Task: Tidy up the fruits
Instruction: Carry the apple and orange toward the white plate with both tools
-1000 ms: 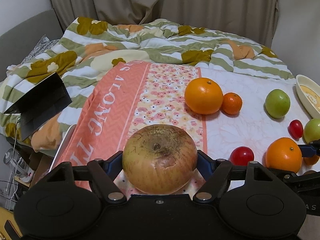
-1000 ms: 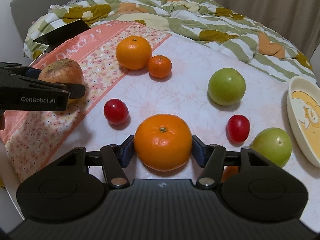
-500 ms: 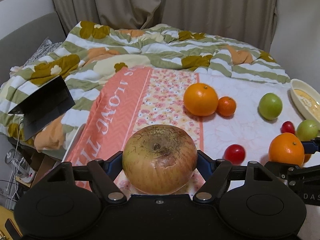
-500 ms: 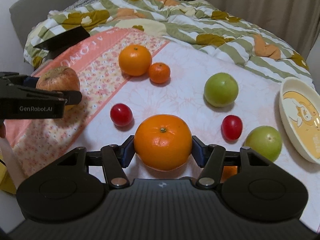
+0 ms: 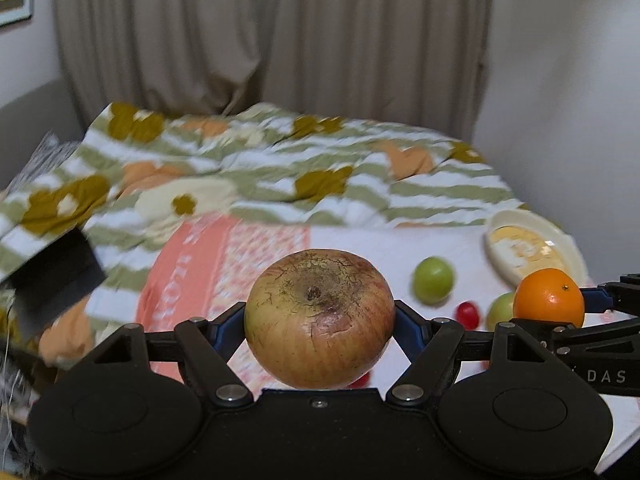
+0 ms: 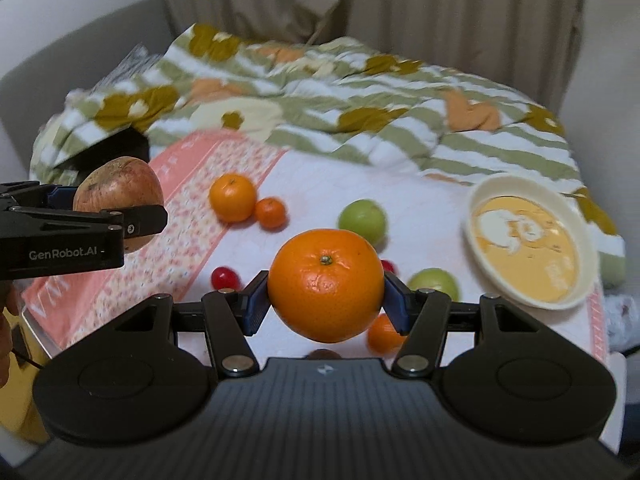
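Note:
My left gripper (image 5: pixel 320 322) is shut on a brownish-red apple (image 5: pixel 320 316), held up above the floral cloth. My right gripper (image 6: pixel 326 300) is shut on a large orange (image 6: pixel 326 284), also lifted clear of the cloth. In the right wrist view the left gripper (image 6: pixel 120 216) with its apple (image 6: pixel 120 184) hangs at the left. On the cloth lie another orange (image 6: pixel 232 197), a small mandarin (image 6: pixel 271 212), two green apples (image 6: pixel 362 220) (image 6: pixel 434 282), a red tomato (image 6: pixel 224 277) and a second mandarin (image 6: pixel 382 334). A cream bowl (image 6: pixel 508 179) stands empty at the right.
A striped flowered quilt (image 6: pixel 360 92) is bunched behind the cloth. A black folded object (image 5: pixel 52 280) lies on it at the left. Beige curtains (image 5: pixel 280 40) and a white wall close the back. The cloth's near edge (image 6: pixel 40 336) drops off at the lower left.
Both grippers have risen with their fruit, the apple and the orange now well above the cloth. Both views have tipped up, showing more curtain and the bowl.

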Available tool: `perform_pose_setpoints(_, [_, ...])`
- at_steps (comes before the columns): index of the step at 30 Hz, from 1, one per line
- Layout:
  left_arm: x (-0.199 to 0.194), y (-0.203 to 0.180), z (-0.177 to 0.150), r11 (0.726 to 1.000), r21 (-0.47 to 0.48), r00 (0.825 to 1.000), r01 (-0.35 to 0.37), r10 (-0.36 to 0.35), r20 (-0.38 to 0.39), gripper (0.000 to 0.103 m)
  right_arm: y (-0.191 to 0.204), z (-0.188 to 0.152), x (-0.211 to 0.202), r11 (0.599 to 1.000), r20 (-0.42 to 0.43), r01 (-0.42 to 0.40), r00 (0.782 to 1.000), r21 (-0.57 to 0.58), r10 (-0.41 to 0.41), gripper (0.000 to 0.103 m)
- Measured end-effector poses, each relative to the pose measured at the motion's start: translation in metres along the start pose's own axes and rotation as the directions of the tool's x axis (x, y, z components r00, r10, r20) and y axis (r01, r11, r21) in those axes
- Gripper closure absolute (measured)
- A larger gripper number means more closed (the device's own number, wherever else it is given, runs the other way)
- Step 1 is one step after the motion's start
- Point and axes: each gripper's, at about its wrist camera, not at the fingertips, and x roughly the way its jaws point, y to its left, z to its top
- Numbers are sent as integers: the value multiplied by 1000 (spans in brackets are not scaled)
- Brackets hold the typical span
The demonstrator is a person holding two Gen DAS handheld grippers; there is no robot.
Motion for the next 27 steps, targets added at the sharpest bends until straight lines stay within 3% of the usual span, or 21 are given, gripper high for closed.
perform_pose_setpoints(14, [12,-77,42,984,104,988,146,-150,32,24,-107,-15,-52,975,4,194,981,109,-195,29])
perform_pose_setpoints(21, [44,-127,67,979,120,985,167,-172,27,24,-171,-1,-40,971,4,212,977,115,-214,29])
perform_pose_setpoints(27, [85,-170,86,977,133,986,165,-168,10,24,-225,20,-8,978,8,175,984,116,-177,29])
